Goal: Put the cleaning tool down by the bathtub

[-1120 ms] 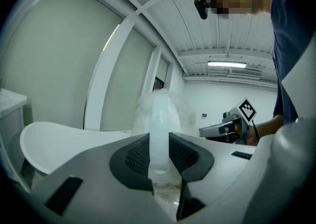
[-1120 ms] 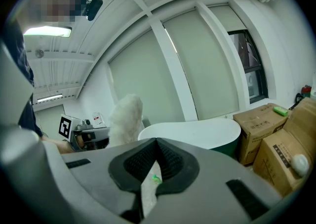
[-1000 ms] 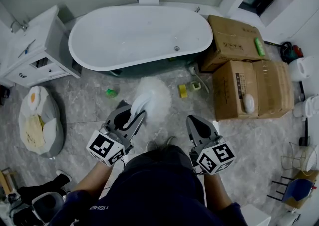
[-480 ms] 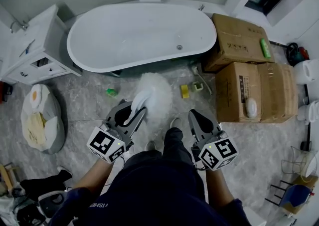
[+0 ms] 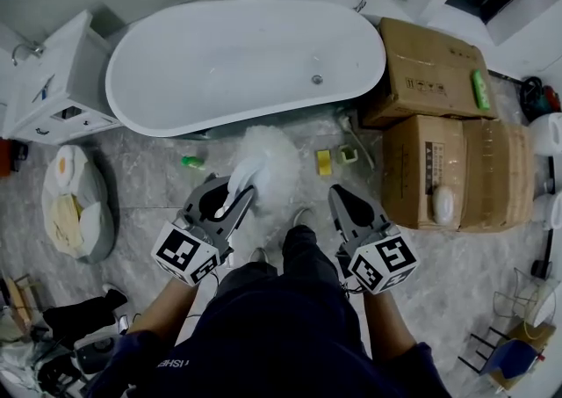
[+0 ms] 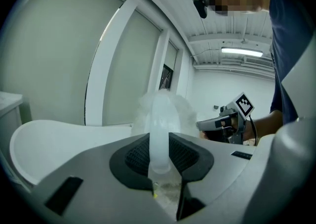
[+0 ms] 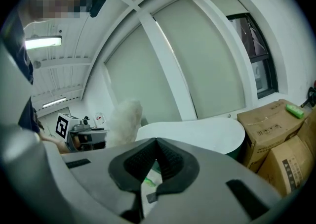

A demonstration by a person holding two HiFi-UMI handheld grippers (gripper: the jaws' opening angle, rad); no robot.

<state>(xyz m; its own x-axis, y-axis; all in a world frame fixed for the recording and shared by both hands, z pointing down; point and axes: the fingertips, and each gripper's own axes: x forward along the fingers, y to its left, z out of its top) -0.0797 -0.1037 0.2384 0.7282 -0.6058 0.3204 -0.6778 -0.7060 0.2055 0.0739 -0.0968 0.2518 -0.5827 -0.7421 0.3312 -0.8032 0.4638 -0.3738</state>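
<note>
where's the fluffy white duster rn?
Head view, centre-left: the fluffy white duster is clamped by its handle in the left gripper. Its head hangs just short of the white oval bathtub, left of a small yellow block.

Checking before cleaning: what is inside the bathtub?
The bathtub holds nothing visible: only bare white basin and the drain. Nothing covers its inside in the head view.

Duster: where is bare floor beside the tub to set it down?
Bare floor for the duster lies between the cabinet, the bathtub and the small green item. Crowded by its right end: yellow block, green-and-white item, cardboard boxes.
</note>
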